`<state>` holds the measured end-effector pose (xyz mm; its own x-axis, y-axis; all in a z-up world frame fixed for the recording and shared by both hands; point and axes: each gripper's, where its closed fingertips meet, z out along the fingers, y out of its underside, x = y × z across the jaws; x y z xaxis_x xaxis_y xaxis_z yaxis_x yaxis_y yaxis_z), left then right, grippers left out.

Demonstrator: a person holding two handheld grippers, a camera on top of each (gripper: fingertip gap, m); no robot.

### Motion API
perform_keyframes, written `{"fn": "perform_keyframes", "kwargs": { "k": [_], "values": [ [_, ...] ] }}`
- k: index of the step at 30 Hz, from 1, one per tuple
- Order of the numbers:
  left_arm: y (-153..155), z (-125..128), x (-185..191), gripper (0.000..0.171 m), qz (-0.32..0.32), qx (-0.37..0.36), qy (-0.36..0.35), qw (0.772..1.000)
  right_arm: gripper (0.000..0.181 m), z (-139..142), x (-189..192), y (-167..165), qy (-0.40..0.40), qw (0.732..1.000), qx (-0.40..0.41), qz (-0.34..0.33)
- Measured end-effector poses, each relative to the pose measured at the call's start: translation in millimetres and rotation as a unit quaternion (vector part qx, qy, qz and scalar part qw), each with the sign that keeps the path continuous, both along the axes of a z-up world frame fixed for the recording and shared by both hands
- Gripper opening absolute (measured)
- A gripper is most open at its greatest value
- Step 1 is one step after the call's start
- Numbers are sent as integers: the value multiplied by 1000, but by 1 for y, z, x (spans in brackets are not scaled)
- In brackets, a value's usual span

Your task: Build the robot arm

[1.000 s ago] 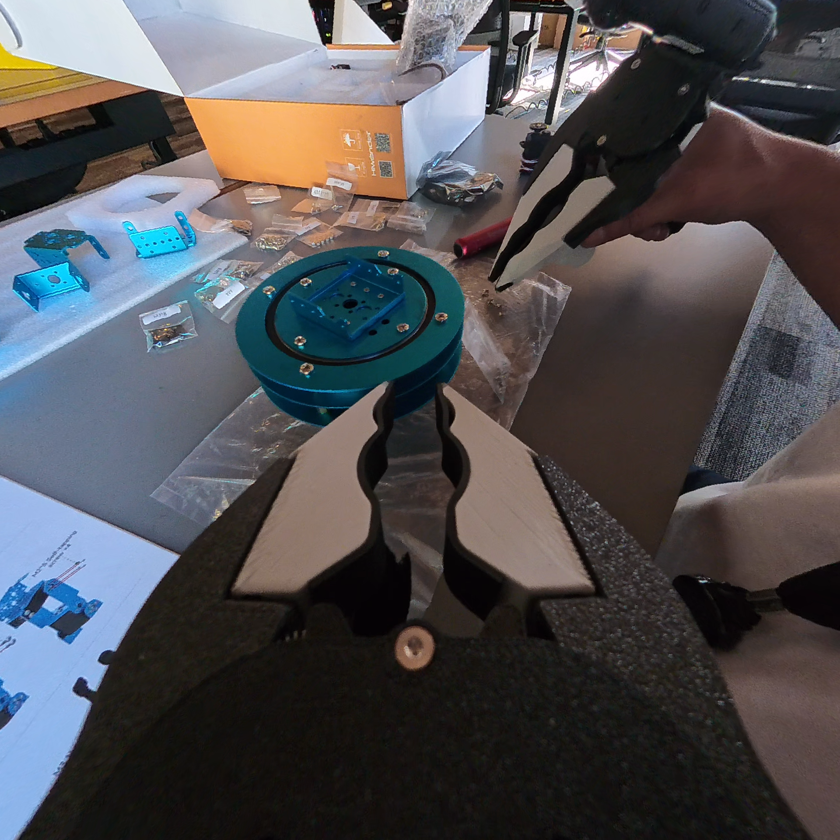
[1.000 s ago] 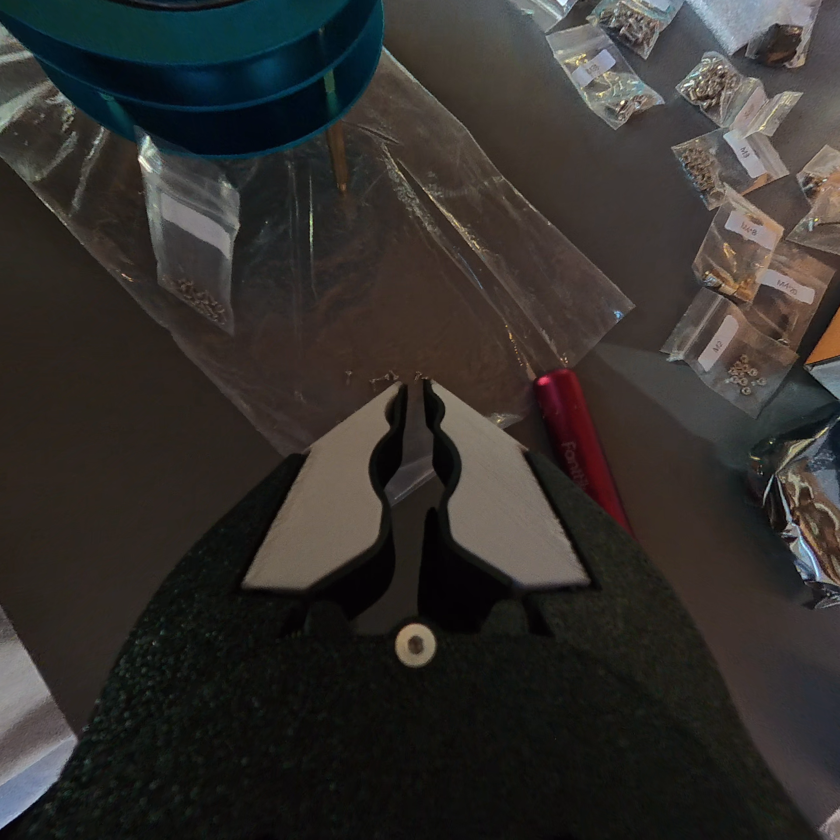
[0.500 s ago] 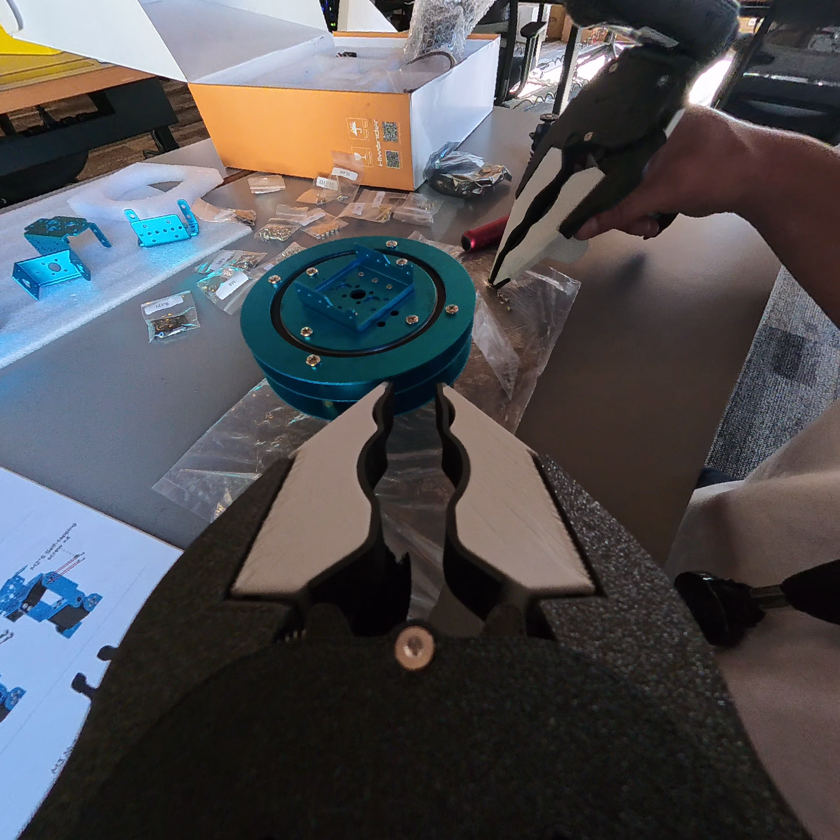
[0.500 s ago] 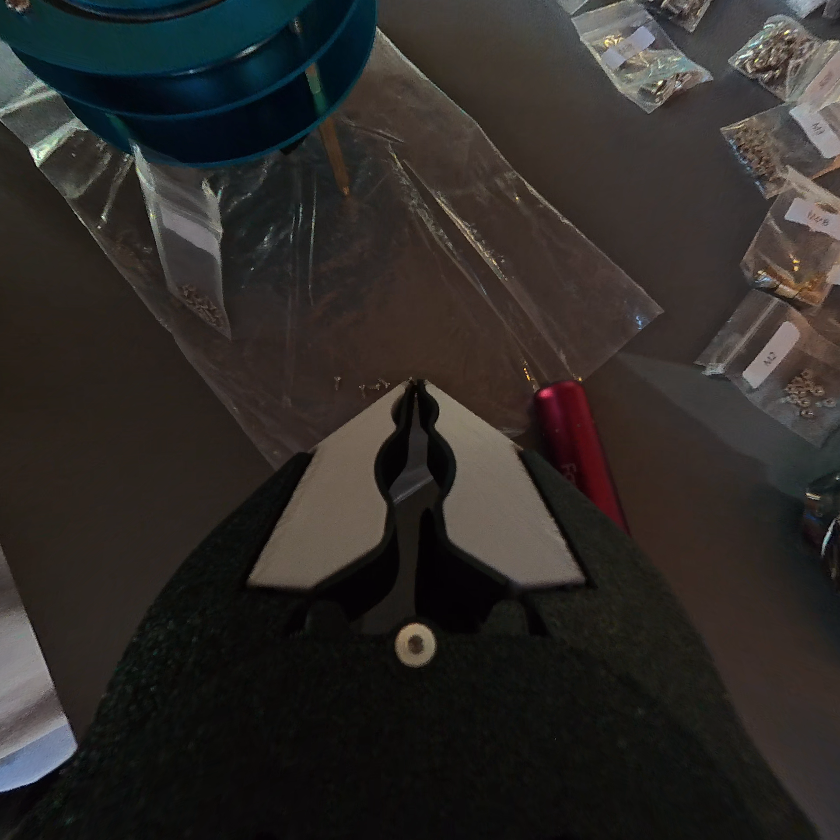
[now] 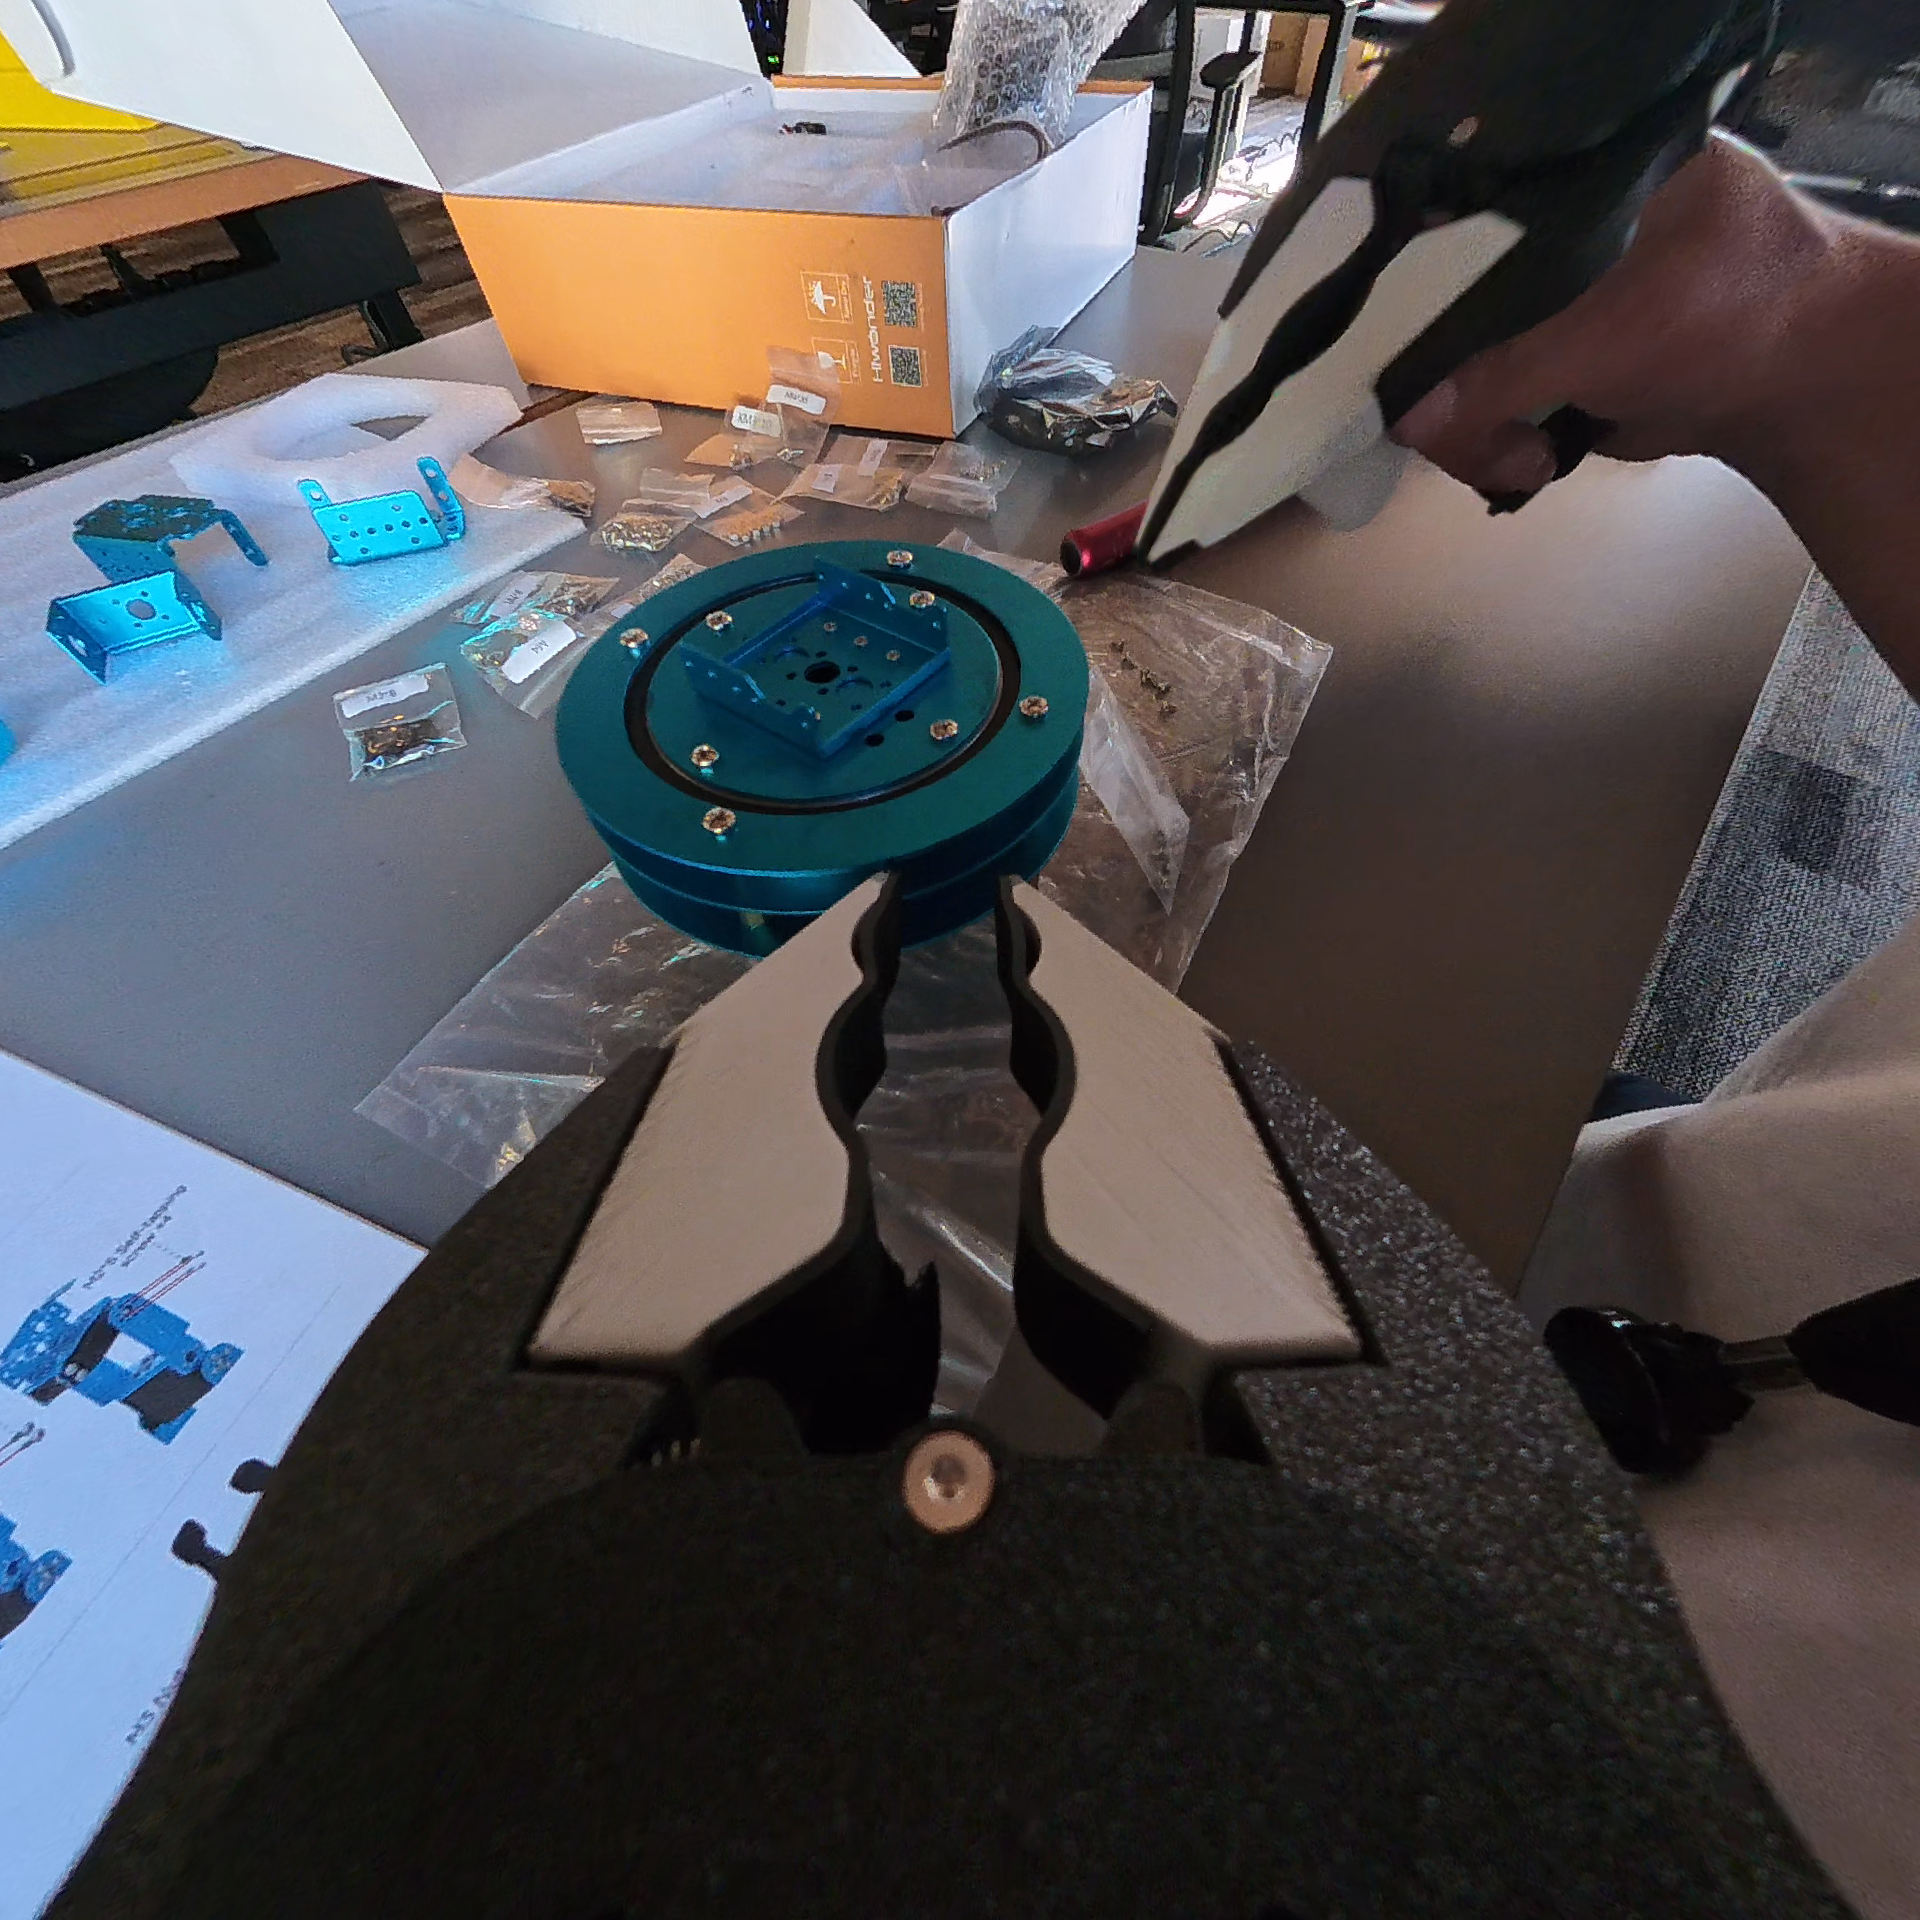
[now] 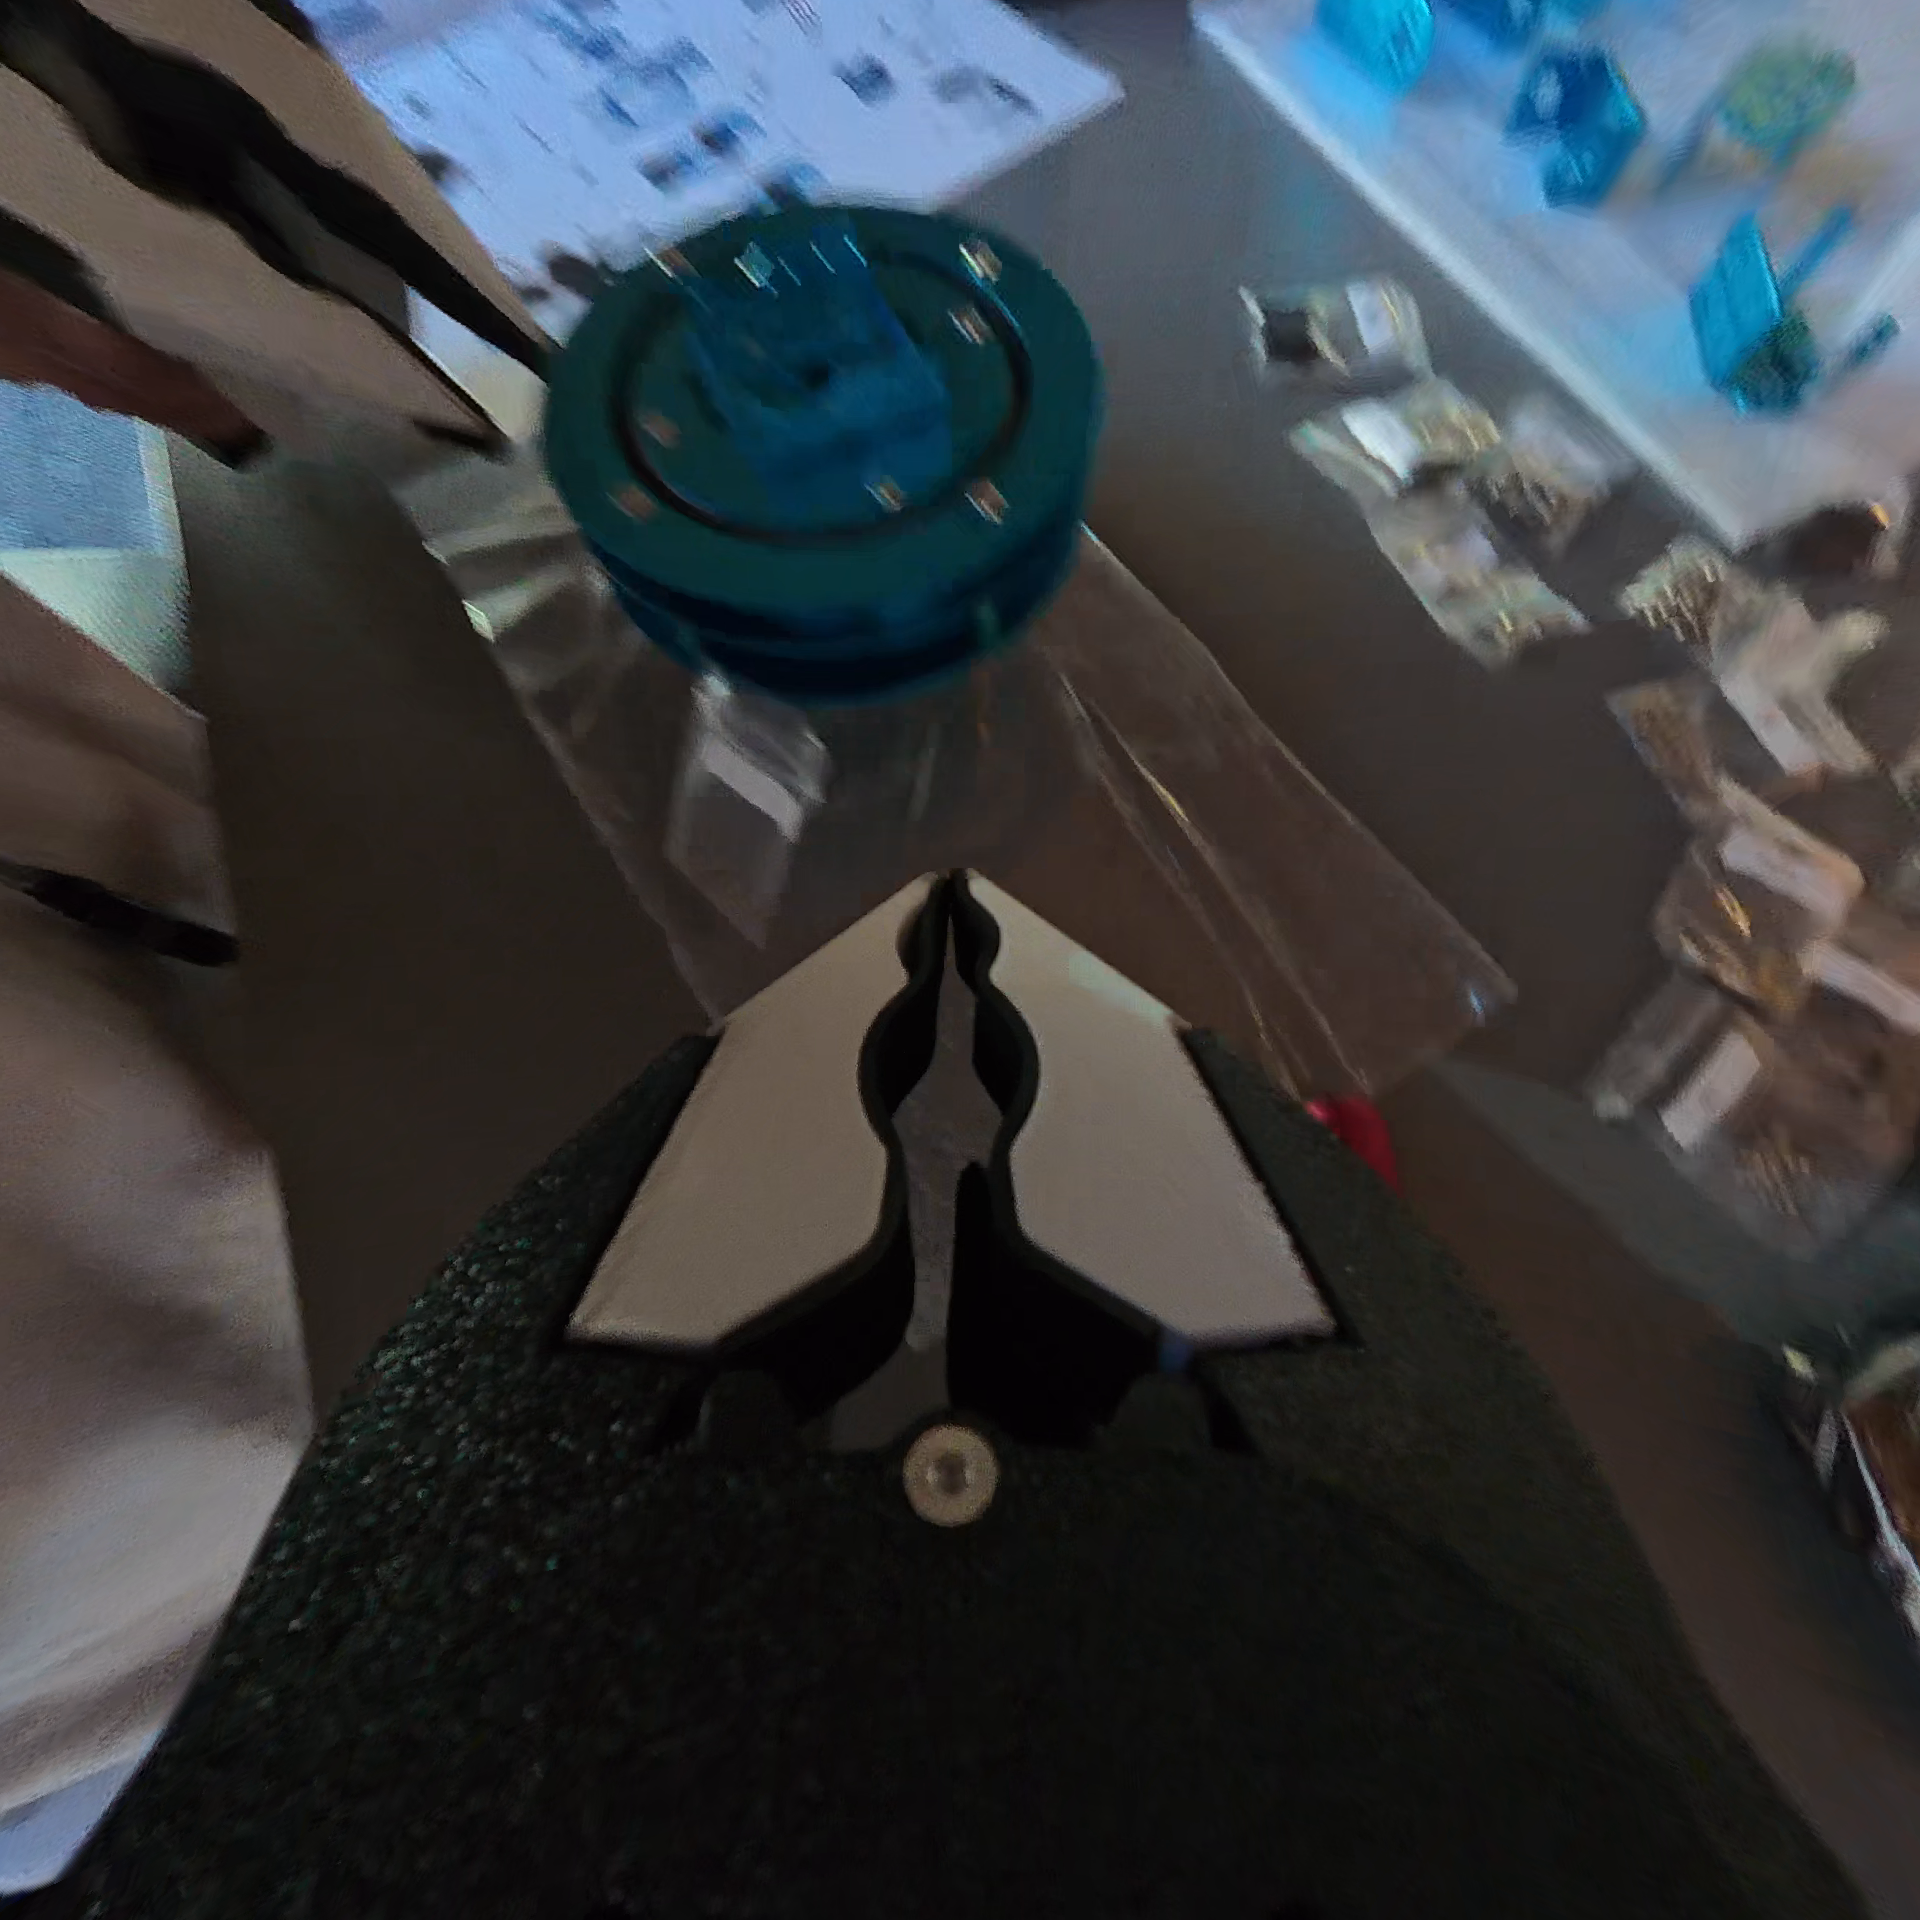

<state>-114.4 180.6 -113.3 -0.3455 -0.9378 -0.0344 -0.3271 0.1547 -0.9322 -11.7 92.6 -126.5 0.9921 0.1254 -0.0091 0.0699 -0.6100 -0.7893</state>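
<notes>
One teal disc assembly sits mid-table, three blue brackets near the far-left edge. Left gripper gapes, empty; right gripper, pinched closed, has lifted off the clear bag.

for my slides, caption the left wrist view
Left gripper open before teal disc assembly on plastic bag; right gripper by red tool.

Worktop: grey, matte. Clear plastic bag flat near front edge; teal disc assy on it. Printed sheet at front-left corner. White foam sheet w/ blue brackets along left edge. Orange/white box at rear. Small hardware bags between box and disc. Red cylindrical tool just beyond bag.
</notes>
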Motion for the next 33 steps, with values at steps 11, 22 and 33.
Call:
{"fn": "perform_keyframes", "kwargs": {
  "k": [11, 22, 33],
  "values": [
    [1, -3, -8, 17, 7, 7, 0, 1000, 11, -39, 36, -36, -15, 994, -99, -43],
    [0, -1, -9, 17, 11, 12, -3, 1000, 7, -56, 43, -22, -25, 993, -116, 2],
    [0, -2, -8, 17, 15, 8, 0, 1000, 1, -57, 40, -20, 1, 995, -103, 15]
  ]
}}
